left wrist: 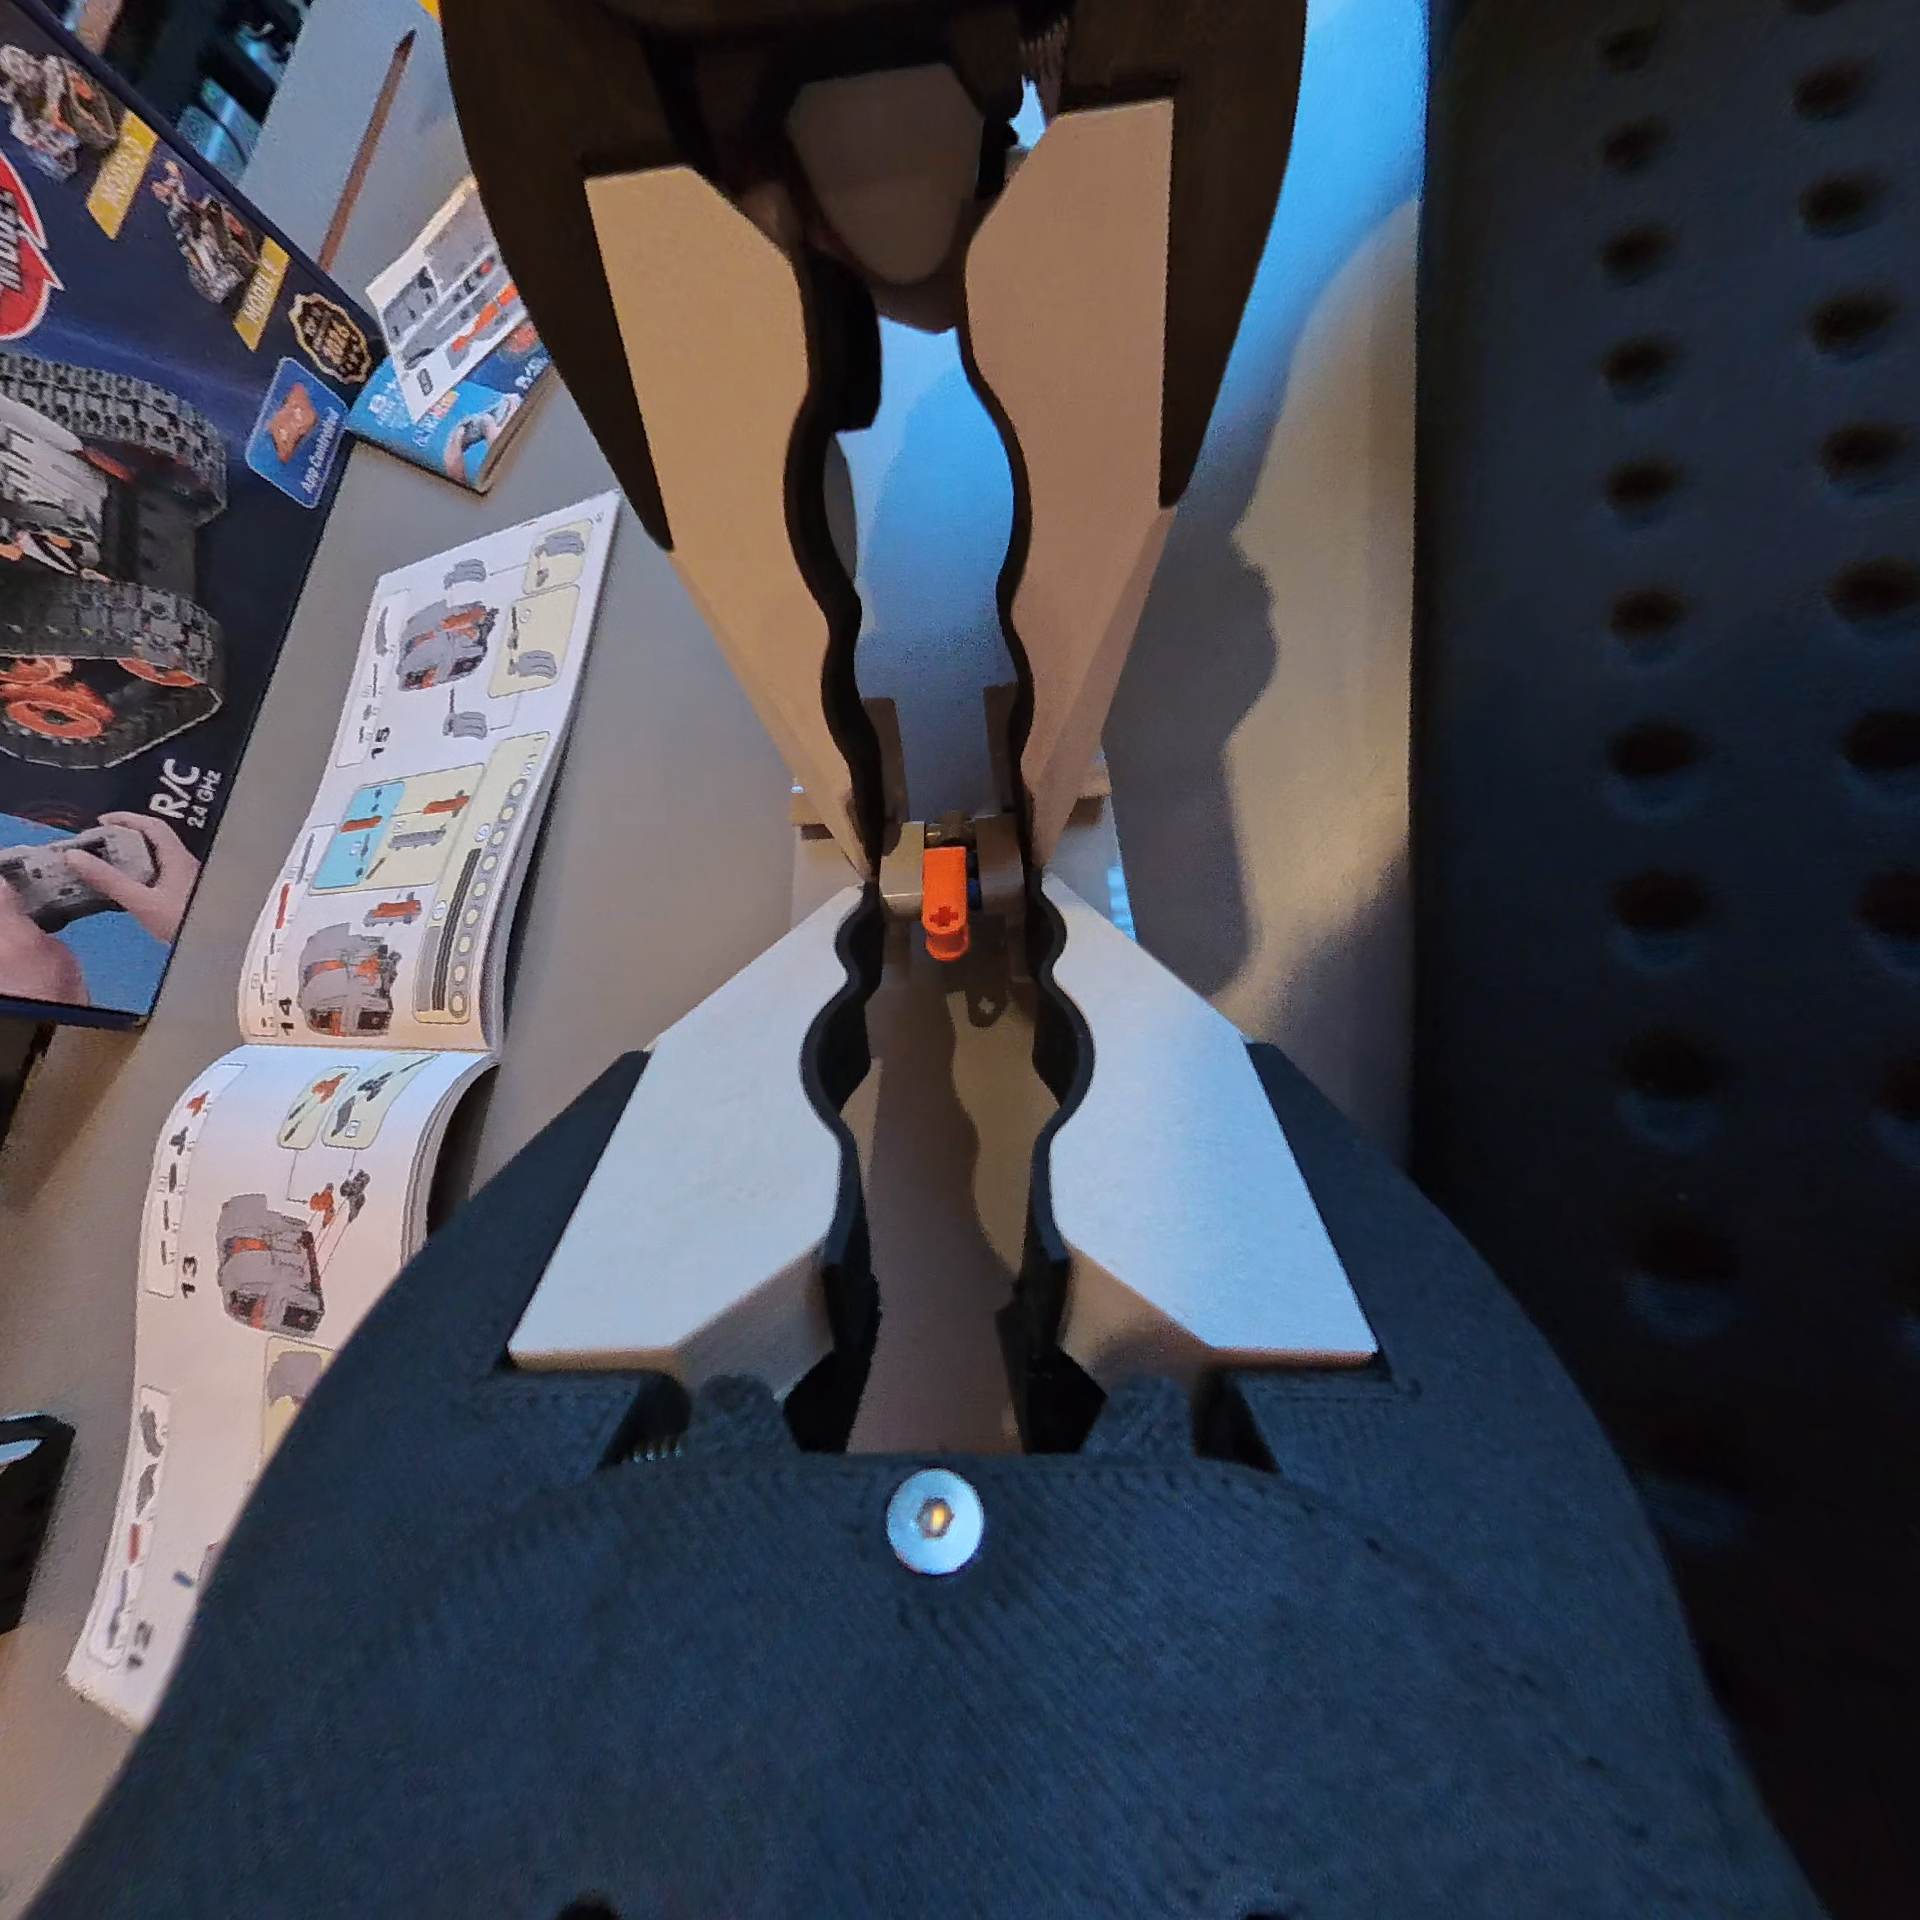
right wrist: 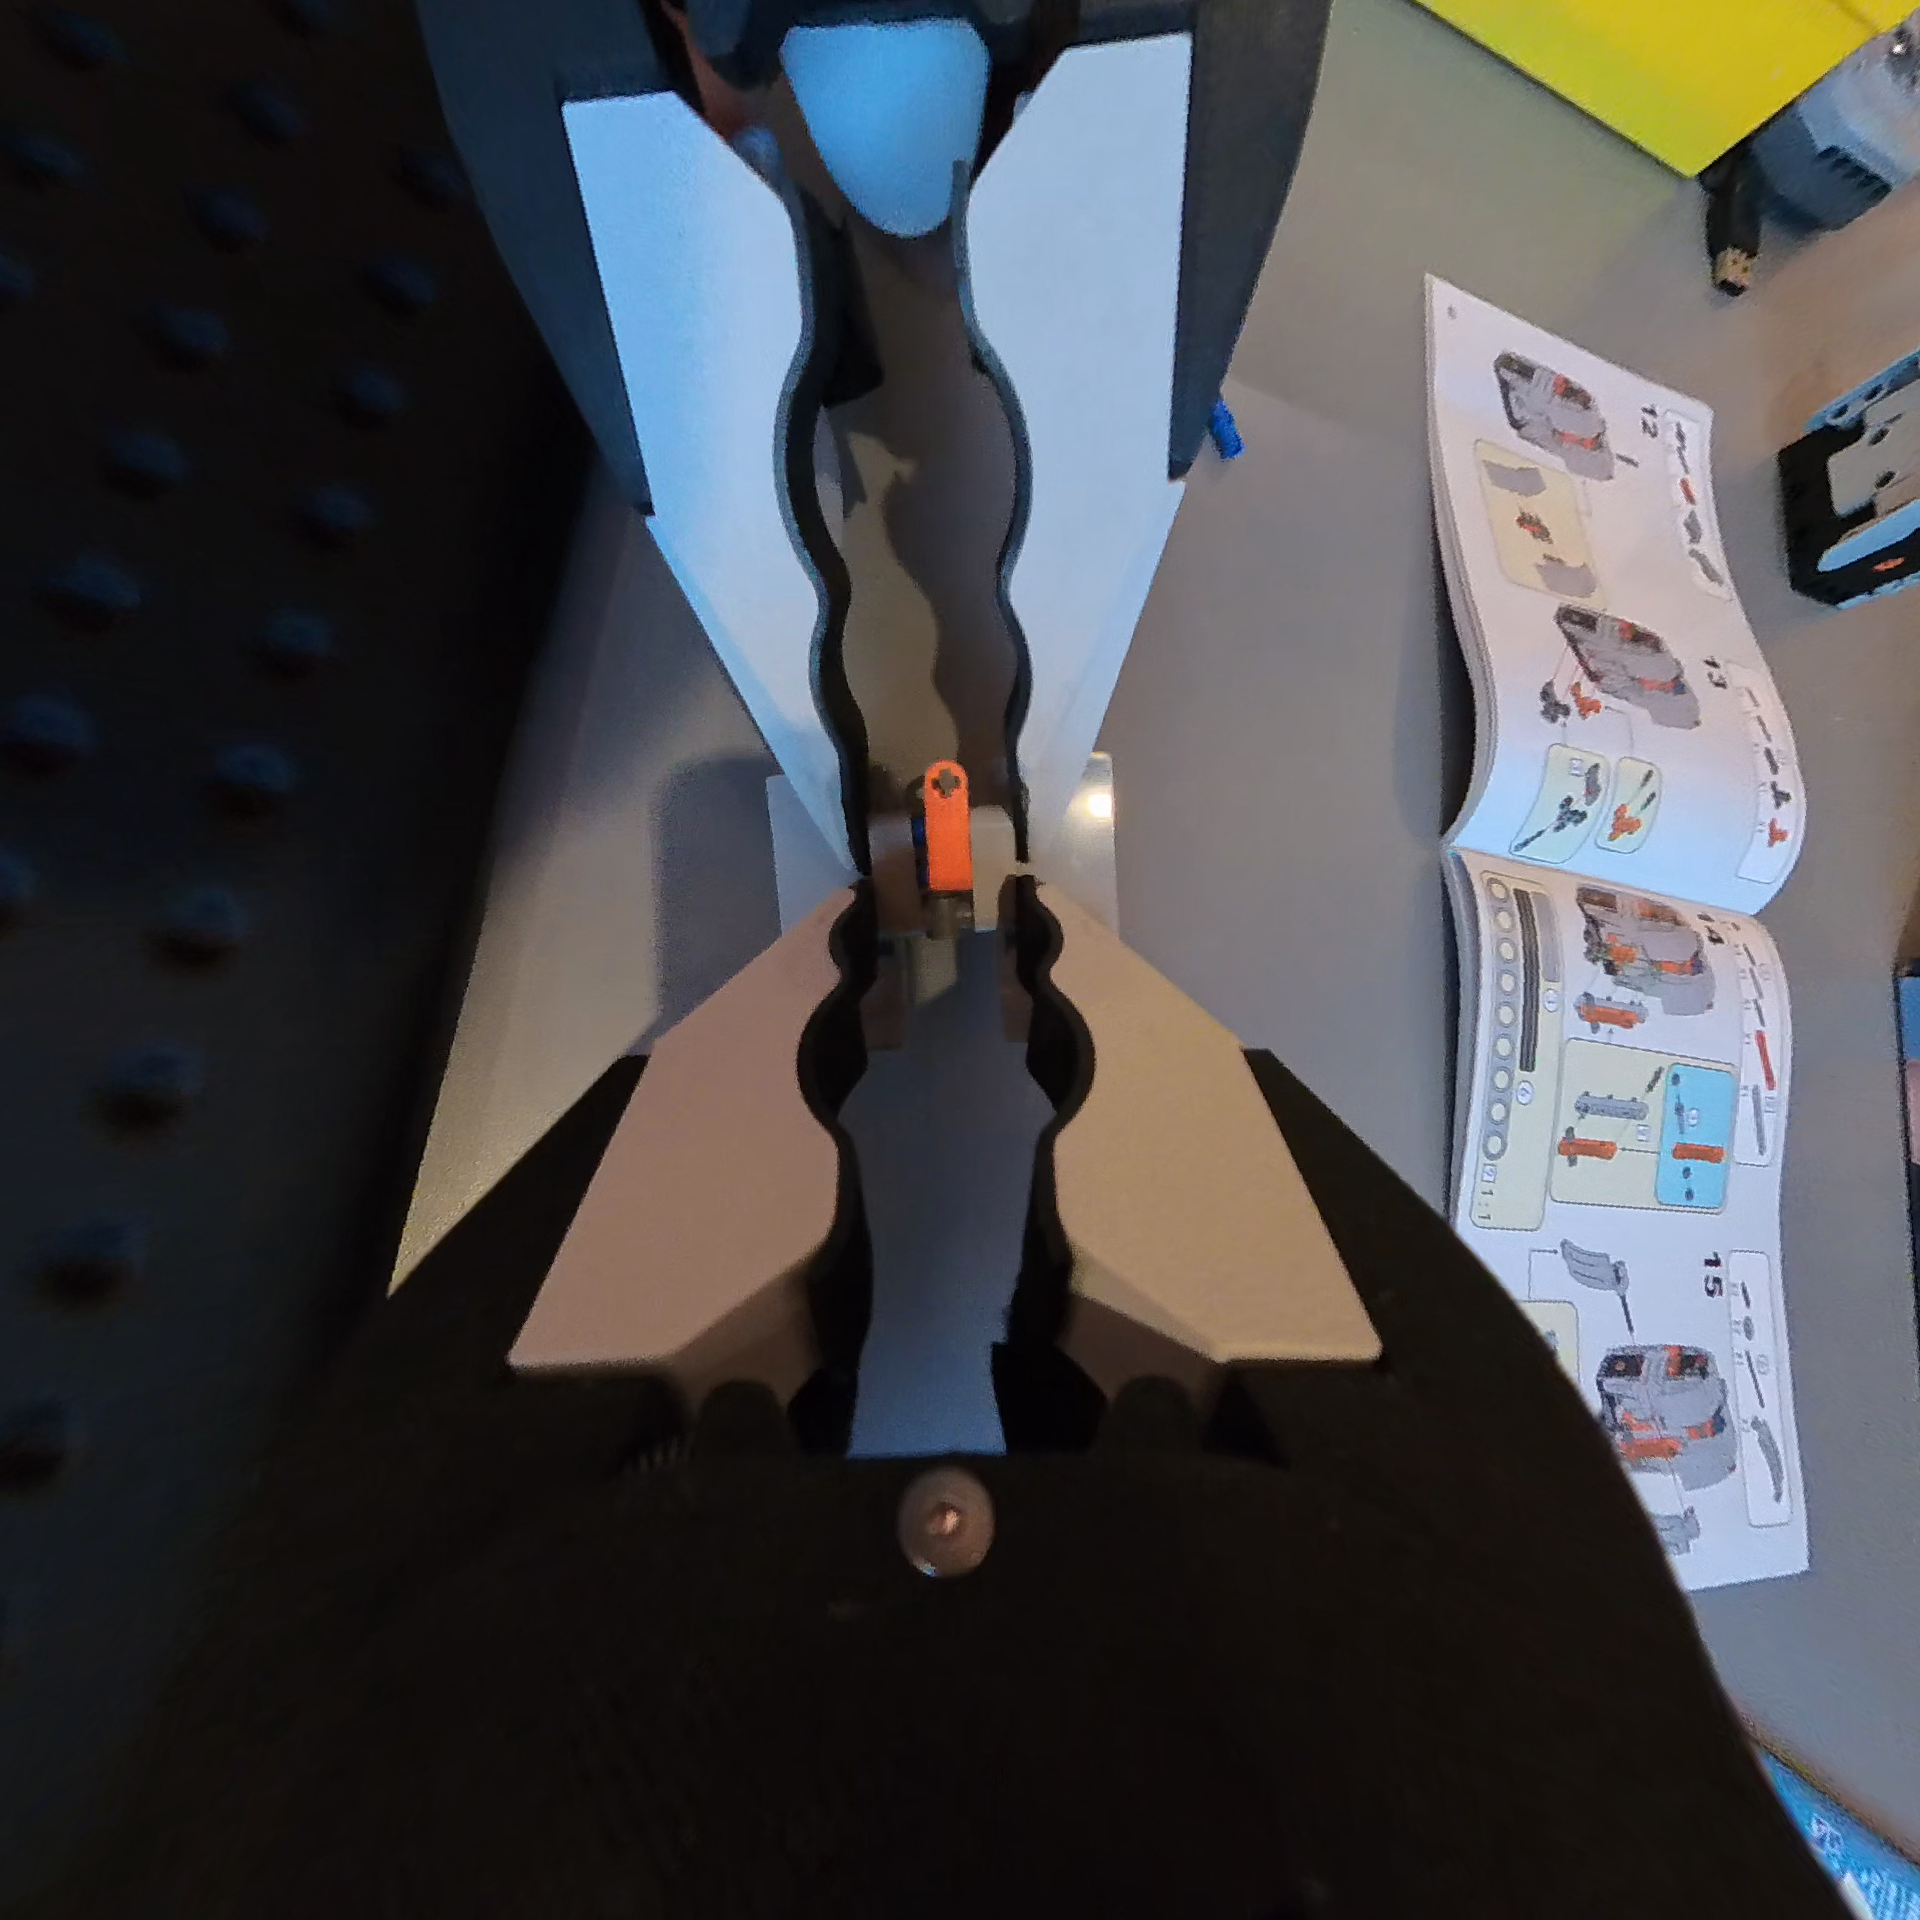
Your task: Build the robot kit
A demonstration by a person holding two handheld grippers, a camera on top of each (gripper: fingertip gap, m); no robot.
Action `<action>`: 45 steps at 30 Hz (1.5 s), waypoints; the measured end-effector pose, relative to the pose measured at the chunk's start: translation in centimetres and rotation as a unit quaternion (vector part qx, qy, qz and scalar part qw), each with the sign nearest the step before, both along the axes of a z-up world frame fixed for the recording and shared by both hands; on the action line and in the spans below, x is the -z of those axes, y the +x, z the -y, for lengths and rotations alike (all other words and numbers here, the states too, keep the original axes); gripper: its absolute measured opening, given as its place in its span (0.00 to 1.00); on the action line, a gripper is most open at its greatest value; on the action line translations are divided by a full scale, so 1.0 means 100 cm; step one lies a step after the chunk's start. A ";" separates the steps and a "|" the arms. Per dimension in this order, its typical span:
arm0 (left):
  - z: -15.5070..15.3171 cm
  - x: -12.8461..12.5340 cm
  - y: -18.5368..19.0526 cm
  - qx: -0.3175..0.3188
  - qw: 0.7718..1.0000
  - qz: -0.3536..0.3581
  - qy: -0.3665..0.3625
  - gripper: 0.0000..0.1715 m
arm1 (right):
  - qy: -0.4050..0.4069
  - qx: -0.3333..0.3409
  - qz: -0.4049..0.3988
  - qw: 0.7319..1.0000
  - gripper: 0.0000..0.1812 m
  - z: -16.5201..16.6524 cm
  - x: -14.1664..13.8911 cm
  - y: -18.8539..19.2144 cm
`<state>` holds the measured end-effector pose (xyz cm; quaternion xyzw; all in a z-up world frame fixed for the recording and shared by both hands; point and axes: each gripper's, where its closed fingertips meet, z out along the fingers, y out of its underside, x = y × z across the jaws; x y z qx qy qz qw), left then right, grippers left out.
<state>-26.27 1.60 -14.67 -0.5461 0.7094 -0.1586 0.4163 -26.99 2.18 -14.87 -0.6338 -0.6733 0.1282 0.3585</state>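
So both claws meet tip to tip over the grey tabletop [left wrist: 644, 727]. Left claw [left wrist: 951, 883] pinches a small grey-and-orange brick assembly [left wrist: 945, 894] at 12 o'clock; right claw [right wrist: 940, 883] clamps its other end. Looks light, stiff and fiddly, so grip the grey sides. Instruction booklet [left wrist: 416, 790] sits at 9.

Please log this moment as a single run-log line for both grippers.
left gripper: shut on small brick assembly | right gripper: shut on same assembly, tip to tip | nearby: open instruction booklet
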 end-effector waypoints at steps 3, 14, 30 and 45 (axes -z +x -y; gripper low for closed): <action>-0.003 -0.001 0.000 -0.005 1.000 -0.003 0.024 0.15 | 0.025 -0.009 -0.014 1.000 0.14 -0.003 -0.002 -0.001; -0.005 0.000 -0.002 -0.015 1.000 -0.014 0.020 0.15 | 0.024 0.004 -0.008 1.000 0.14 -0.004 -0.002 -0.002; -0.033 -0.057 -0.007 -0.114 0.873 0.184 -0.438 0.27 | 0.251 -0.106 0.043 0.961 0.14 -0.010 -0.021 0.011; -0.049 -0.109 -0.006 -0.116 0.760 0.366 -0.524 0.00 | 0.338 0.018 -0.159 0.927 0.25 -0.027 -0.126 0.033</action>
